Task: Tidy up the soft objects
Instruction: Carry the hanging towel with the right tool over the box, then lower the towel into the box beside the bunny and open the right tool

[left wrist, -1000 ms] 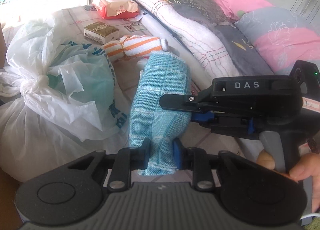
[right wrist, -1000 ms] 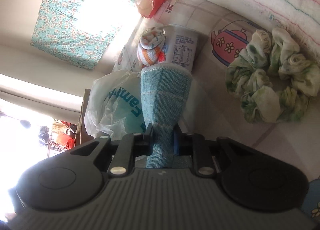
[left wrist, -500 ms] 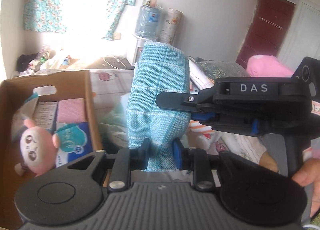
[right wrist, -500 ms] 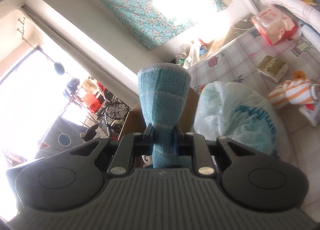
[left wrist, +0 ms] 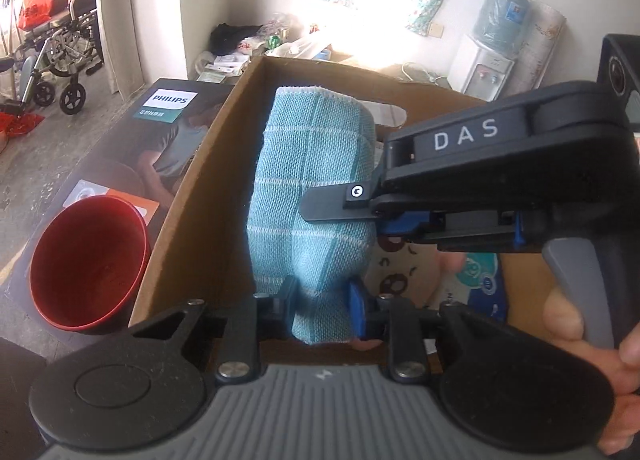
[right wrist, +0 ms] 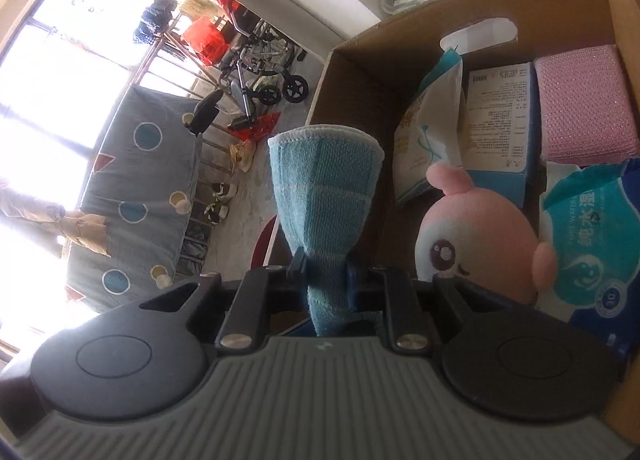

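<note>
A folded light-blue checked cloth is pinched at one end by my left gripper, which is shut on it. My right gripper is shut on the same cloth from the side; its black body marked DAS crosses the left wrist view. The cloth hangs over an open cardboard box. Inside the box lie a pink plush toy, a pink sponge pad, a blue wet-wipe pack and paper packets.
A red cup stands on a dark Philips carton left of the box. A water dispenser is against the far wall. A wheelchair and a grey cloth with circles lie beyond the box.
Both grippers carried the cloth away from the bed with the plastic bag and striped toy, swinging left to above the cardboard box. Both views rolled. The grips stayed shut.
</note>
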`<action>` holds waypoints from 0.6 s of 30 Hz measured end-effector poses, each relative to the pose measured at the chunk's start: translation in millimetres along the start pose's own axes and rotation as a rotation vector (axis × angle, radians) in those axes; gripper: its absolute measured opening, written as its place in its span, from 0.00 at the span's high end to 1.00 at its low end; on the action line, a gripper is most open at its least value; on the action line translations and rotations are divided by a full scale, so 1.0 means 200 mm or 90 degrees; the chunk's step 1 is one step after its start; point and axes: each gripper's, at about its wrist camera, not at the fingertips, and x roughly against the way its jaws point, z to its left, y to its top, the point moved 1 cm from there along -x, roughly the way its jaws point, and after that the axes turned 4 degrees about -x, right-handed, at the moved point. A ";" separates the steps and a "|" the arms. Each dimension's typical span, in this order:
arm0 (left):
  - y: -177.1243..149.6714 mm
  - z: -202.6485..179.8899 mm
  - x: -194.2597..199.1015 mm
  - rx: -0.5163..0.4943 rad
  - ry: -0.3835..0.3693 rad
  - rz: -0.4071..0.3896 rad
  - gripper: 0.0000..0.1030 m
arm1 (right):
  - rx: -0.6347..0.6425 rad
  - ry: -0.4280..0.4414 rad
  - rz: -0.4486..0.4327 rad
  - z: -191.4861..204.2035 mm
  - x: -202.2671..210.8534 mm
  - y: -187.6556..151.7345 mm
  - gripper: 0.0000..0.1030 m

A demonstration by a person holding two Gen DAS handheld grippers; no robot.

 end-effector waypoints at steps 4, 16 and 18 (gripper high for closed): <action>0.01 0.05 -0.06 0.000 0.024 0.027 0.66 | -0.021 -0.023 0.035 -0.01 -0.17 -0.01 0.84; -0.02 0.04 -0.10 -0.007 0.030 0.051 0.51 | 0.025 -0.080 0.072 0.04 -0.33 0.02 0.79; -0.02 0.03 -0.10 -0.004 0.029 0.052 0.50 | 0.034 -0.088 0.073 0.05 -0.33 0.01 0.75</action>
